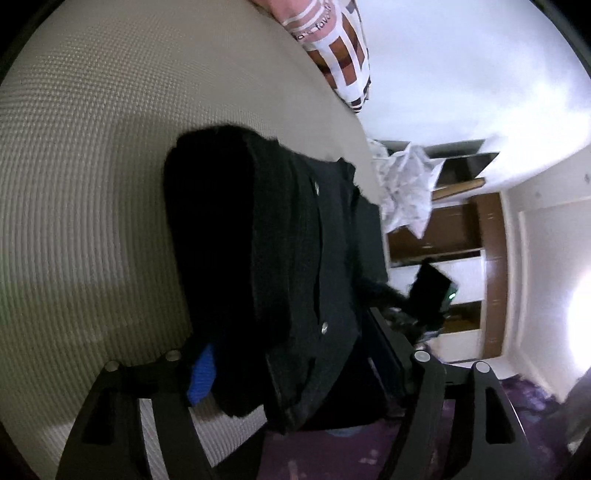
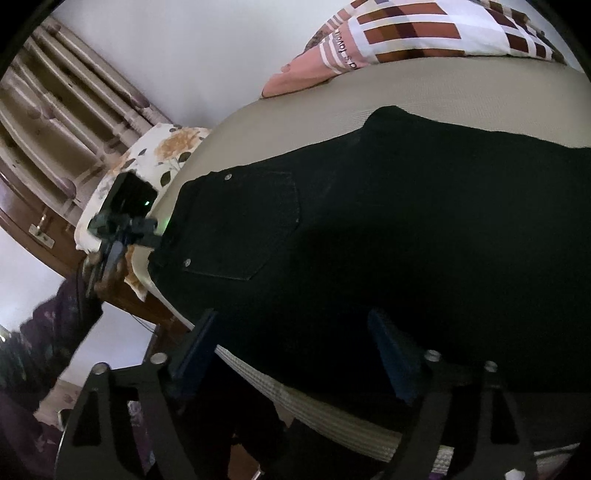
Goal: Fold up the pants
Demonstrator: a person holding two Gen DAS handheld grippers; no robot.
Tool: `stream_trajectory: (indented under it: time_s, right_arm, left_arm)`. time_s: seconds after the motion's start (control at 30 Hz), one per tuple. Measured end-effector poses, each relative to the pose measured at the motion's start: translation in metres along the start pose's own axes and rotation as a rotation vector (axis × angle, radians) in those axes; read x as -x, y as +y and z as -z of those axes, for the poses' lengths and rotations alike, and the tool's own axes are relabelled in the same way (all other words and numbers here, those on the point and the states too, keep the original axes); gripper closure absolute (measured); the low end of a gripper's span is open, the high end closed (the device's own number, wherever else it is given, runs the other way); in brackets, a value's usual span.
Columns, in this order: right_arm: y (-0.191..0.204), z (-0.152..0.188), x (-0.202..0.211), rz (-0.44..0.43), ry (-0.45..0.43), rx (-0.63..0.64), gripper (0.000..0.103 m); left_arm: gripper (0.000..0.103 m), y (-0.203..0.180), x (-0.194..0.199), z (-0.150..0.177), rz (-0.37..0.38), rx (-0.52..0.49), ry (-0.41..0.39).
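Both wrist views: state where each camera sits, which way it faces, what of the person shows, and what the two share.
Left wrist: sits on the left gripper, looks along its fingers over the black pants on the beige bed; no body shows, only the right gripper beyond.
Right wrist: sits on the right gripper, faces the pants' back pocket; a patterned sleeve behind the left gripper shows.
Shared: pants, bed, checked pillow.

The black pants (image 2: 369, 229) run past the right edge — far end unseen.
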State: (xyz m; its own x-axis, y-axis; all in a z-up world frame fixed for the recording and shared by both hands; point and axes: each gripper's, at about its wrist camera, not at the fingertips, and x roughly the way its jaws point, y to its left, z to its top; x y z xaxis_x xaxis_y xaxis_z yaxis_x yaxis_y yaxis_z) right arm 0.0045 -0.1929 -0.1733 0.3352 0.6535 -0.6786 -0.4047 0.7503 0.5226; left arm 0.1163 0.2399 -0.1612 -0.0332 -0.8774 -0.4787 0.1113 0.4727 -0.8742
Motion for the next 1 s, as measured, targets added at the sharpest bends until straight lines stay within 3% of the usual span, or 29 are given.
stream_trajectory:
  time_s: [0.13, 0.3, 0.43, 0.5, 0.57, 0.67, 0.77, 0.87, 1.0]
  right_arm:
    - [0.001, -0.002, -0.001, 0.011, 0.012, -0.009, 0.021]
    - [-0.001, -0.007, -0.002, 0.011, 0.023, -0.039, 0.02]
    - [0.001, -0.009, -0.004, 0.007, 0.024, -0.056, 0.012]
    - [0.004, -0.011, -0.007, 0.012, 0.026, -0.059, 0.008]
    - [0.008, -0.012, -0.009, 0.022, 0.031, -0.053, 0.004]
    - [0.012, -0.014, -0.012, 0.037, 0.041, -0.039, 0.002]
    - [0.011, -0.017, -0.013, 0.038, 0.044, -0.045, 0.001]
    - [0.01, -0.018, -0.013, 0.03, 0.039, -0.05, 0.0]
    - [0.01, -0.019, -0.015, 0.034, 0.033, -0.049, 0.0]
  left_arm:
    - [0.03, -0.01, -0.007, -0.008, -0.048, -0.1, 0.079]
    - [0.03, -0.01, -0.006, -0.005, -0.026, -0.11, 0.062]
    - [0.03, -0.005, -0.008, -0.008, 0.045, -0.074, 0.033]
    - [0.052, -0.001, -0.013, -0.01, 0.008, -0.045, 0.0]
    - [0.059, -0.002, -0.021, -0.011, -0.02, -0.038, -0.022]
    - [0.059, -0.005, -0.025, -0.008, -0.025, -0.068, -0.041]
    - [0.08, 0.0, -0.024, -0.003, -0.055, -0.063, -0.064]
    - [0.082, 0.002, -0.023, 0.002, -0.073, -0.077, -0.104]
    - [0.082, 0.0, -0.024, 0.0, -0.093, -0.085, -0.09]
